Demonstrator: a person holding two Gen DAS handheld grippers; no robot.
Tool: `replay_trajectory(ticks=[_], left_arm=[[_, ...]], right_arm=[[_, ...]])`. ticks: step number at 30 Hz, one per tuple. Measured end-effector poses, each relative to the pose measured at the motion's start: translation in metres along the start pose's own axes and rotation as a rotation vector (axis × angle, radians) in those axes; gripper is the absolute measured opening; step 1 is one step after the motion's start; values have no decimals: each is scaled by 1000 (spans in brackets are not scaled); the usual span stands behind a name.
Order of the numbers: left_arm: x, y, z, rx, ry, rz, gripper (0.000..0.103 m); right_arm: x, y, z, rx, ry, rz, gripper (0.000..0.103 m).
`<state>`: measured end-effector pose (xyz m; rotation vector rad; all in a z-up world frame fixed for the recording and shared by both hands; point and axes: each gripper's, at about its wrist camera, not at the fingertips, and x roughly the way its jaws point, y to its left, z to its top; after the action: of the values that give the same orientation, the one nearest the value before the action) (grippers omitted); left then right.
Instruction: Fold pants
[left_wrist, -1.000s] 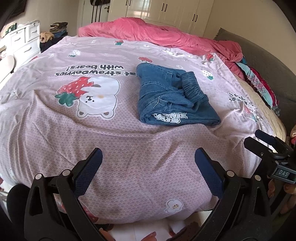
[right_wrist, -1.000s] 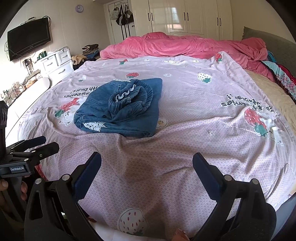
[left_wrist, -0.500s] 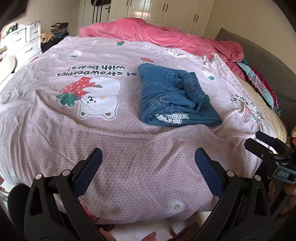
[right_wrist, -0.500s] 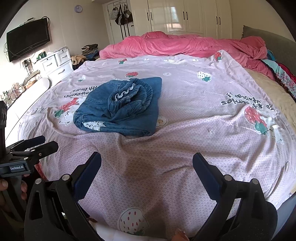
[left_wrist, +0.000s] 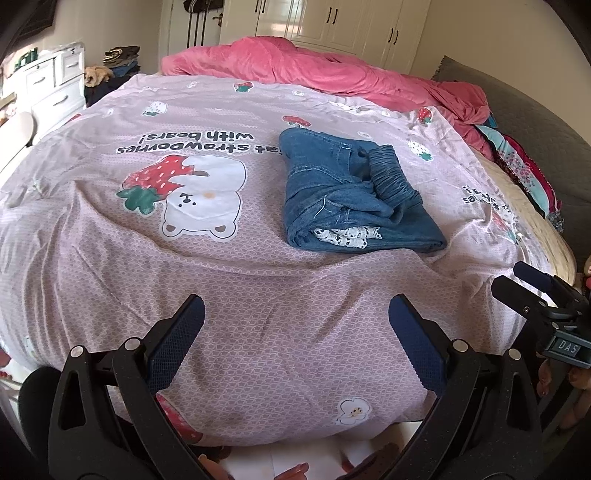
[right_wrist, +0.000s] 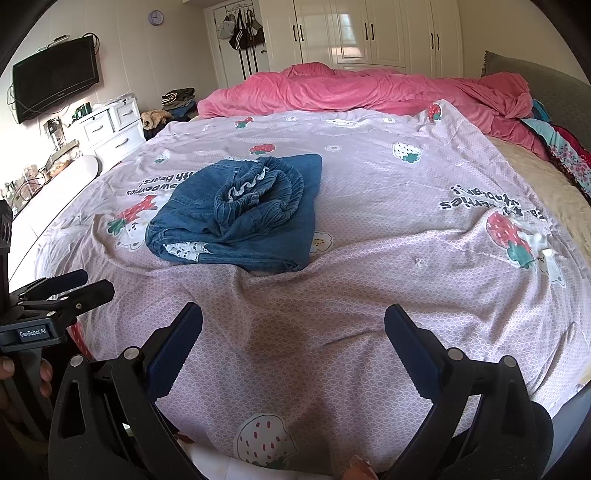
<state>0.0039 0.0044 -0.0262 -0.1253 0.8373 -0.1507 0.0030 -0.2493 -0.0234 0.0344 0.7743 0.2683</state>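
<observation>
Left wrist view: The left gripper (left_wrist: 295, 332) is held low at the near edge of the bed (left_wrist: 535, 206), jaws spread wide with nothing between them. The pants (left_wrist: 351, 199), blue denim, lie as a compact folded bundle on the printed sheet (left_wrist: 147, 258), toward the middle of the bed and somewhat right of centre, well apart from both tools. The elastic waistband sits on top of the stack, and a white patterned lining shows at the near fold. Judged from this, the fold is finished and the grippers are drawn back clear of the cloth so as not to disturb it. The sheet print reads, upside down from here, "strawberries with bears!", with part of a word before it hidden by the pants. The right gripper (left_wrist: 532, 288) enters at the right edge; its body carries a small label reading "DAS".

Right wrist view: The right gripper (right_wrist: 293, 332) also hovers at the near edge, fingers released and empty. The pants (right_wrist: 240, 221) rest left of centre, untouched. The left gripper (right_wrist: 70, 286) shows at the left edge, gripped by a hand (right_wrist: 22, 376); its label reads "GenRobot.AI". The same slogan is printed again near the right edge of the sheet (right_wrist: 369, 332). A clock and a dark screen hang on the far wall; nothing legible there.
</observation>
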Motion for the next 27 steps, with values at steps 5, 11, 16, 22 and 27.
replay_trajectory(ticks=[5,11,16,22,27], left_arm=[[-1,1,1,2,-1,4,94],[-2,0,1,3,-3,7,94],[-4,1,2,4,-7,7,94],[-3,1,2,2,-5,5,94],[-4,2,3,-3,-3,1,94]], right_arm=[[0,0,0,1,2,-1,99],[0,0,-1,3,4,-5,99],[-1,0,-1,4,3,-6,99],[0,-1,-2,7,6,-9,99],[0,-1,-2,6,7,-12,99]])
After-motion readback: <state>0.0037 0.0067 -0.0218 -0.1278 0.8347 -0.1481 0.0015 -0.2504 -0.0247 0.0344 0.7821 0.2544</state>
